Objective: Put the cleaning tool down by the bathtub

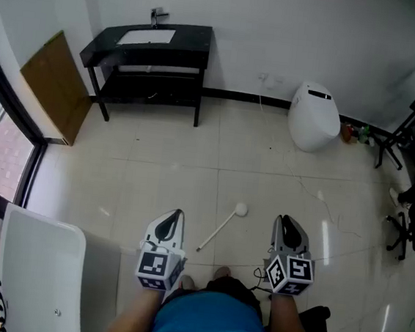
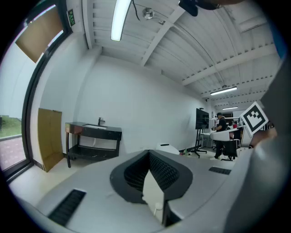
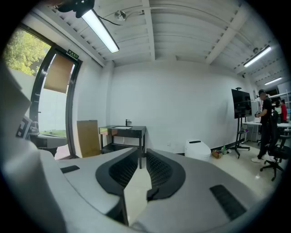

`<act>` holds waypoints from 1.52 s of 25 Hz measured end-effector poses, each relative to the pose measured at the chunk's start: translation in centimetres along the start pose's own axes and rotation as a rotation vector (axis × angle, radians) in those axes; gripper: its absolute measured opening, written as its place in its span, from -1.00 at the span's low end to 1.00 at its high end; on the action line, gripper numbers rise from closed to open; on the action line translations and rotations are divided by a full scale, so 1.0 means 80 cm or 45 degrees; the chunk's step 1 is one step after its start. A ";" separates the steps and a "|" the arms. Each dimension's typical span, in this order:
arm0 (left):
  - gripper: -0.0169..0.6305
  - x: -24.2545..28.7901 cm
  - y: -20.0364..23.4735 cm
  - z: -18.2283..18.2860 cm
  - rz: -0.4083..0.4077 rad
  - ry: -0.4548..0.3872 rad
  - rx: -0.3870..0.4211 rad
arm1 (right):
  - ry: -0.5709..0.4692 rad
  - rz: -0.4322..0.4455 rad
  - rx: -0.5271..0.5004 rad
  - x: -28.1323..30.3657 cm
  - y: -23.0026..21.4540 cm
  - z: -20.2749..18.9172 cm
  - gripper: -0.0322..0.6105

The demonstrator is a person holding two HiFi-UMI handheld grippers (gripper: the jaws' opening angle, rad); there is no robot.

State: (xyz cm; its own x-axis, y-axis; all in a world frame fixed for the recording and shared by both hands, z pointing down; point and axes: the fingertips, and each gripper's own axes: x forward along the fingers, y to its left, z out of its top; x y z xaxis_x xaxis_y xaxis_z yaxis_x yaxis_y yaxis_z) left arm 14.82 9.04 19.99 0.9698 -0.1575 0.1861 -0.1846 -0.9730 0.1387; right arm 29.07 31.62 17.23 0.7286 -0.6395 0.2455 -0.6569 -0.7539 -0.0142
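The cleaning tool (image 1: 220, 230), a thin white stick with a small round head, lies loose on the tiled floor ahead of the person's feet, between the two grippers. The white bathtub (image 1: 38, 273) fills the lower left corner of the head view, well left of the tool. My left gripper (image 1: 177, 214) (image 2: 148, 152) is held low with its jaws touching at the tips and nothing in them. My right gripper (image 1: 283, 220) (image 3: 141, 154) shows a narrow gap between its jaws, also with nothing in it. Neither gripper touches the tool.
A black washstand with a sink (image 1: 154, 45) stands at the back wall, and a white toilet (image 1: 314, 115) sits to its right. A brown board (image 1: 54, 83) leans by the window at left. Stands and a black chair (image 1: 410, 212) crowd the right edge, where a person (image 3: 266, 123) stands.
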 end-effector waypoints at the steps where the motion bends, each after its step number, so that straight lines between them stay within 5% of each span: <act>1: -0.96 0.008 0.000 0.002 -0.002 -0.007 0.008 | 0.000 0.009 0.000 0.008 -0.003 -0.002 -0.64; 15: -0.95 0.153 -0.034 0.045 -0.016 -0.018 0.123 | 0.015 0.092 0.039 0.140 -0.080 -0.005 -0.59; 25: -0.95 0.248 0.018 -0.003 -0.113 0.045 0.062 | 0.104 0.001 0.097 0.239 -0.097 -0.045 -0.53; 32: -0.95 0.306 0.081 -0.120 -0.125 0.059 0.112 | 0.142 -0.063 0.108 0.313 -0.084 -0.175 -0.49; 38: -0.95 0.340 0.114 -0.279 -0.120 0.063 0.082 | 0.199 -0.085 0.146 0.376 -0.078 -0.356 -0.49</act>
State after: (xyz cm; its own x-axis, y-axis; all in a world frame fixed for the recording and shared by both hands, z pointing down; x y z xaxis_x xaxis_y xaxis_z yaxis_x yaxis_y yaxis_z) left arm 35.95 -0.30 48.04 0.9730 -0.0580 0.2235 -0.0810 -0.9922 0.0951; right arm 49.57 21.42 52.31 0.7247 -0.5633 0.3969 -0.5754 -0.8116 -0.1011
